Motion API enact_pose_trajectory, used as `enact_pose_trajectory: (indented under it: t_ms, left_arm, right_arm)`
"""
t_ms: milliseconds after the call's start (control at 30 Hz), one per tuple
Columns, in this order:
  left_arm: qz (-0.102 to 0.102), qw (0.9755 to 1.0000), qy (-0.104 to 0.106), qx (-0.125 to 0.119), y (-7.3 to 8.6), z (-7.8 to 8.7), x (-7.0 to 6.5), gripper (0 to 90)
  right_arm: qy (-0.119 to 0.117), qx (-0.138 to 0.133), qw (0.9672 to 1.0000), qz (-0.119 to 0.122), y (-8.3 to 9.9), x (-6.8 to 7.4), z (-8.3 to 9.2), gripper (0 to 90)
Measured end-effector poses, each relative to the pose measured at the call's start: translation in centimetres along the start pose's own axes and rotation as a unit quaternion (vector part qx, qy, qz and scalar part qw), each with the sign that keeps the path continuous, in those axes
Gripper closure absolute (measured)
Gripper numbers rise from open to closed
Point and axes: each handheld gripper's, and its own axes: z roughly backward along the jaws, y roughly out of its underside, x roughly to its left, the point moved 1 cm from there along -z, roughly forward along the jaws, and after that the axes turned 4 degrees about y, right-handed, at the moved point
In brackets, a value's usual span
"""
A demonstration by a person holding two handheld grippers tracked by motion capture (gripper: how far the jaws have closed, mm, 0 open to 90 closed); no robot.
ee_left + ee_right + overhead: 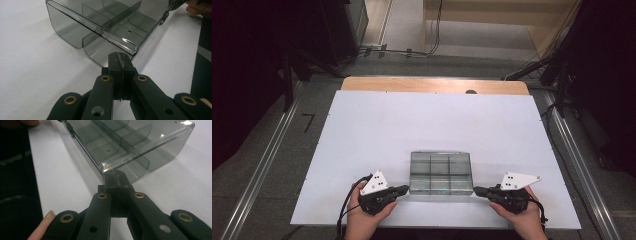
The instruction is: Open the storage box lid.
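A smoky clear plastic box [440, 172] with inner dividers stands near the white table's front edge, and its compartments look empty. My left gripper [406, 189] sits at the box's near left corner, held by a hand. My right gripper [476, 190] sits at the near right corner. In the left gripper view the jaws of the left gripper [119, 56] are pressed together, their tip just under the corner of the box [107, 30]. In the right gripper view the right gripper [115, 173] is likewise shut, its tip against the corner of the box [130, 142]. Nothing shows between either pair of jaws.
The white tabletop [412, 125] stretches wide behind and beside the box. A wooden strip [434, 85] runs along its far edge. Metal rails [262, 165] lie on the floor at both sides. The table's front edge runs close under both hands.
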Motion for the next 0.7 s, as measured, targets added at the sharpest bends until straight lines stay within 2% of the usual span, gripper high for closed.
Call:
enact_pose_trajectory:
  t_ms: [200,567,700]
  left_arm:
    - [0.0,0.9999,0.005,-0.012,-0.1,0.2,0.0,90.0]
    - [-0.016,0.9992,0.011,-0.035,-0.5,0.5,-0.4,90.0]
    - [-0.022,0.9982,0.016,-0.054,-0.8,0.7,-0.6,90.0]
  right_arm:
    - [0.005,-0.001,1.0,0.004,-0.1,0.1,0.0,88.1]
    - [0.006,-0.016,0.9998,0.009,-0.6,0.5,0.2,88.2]
    - [0.008,-0.023,0.9996,0.01,-1.1,0.8,0.4,88.2]
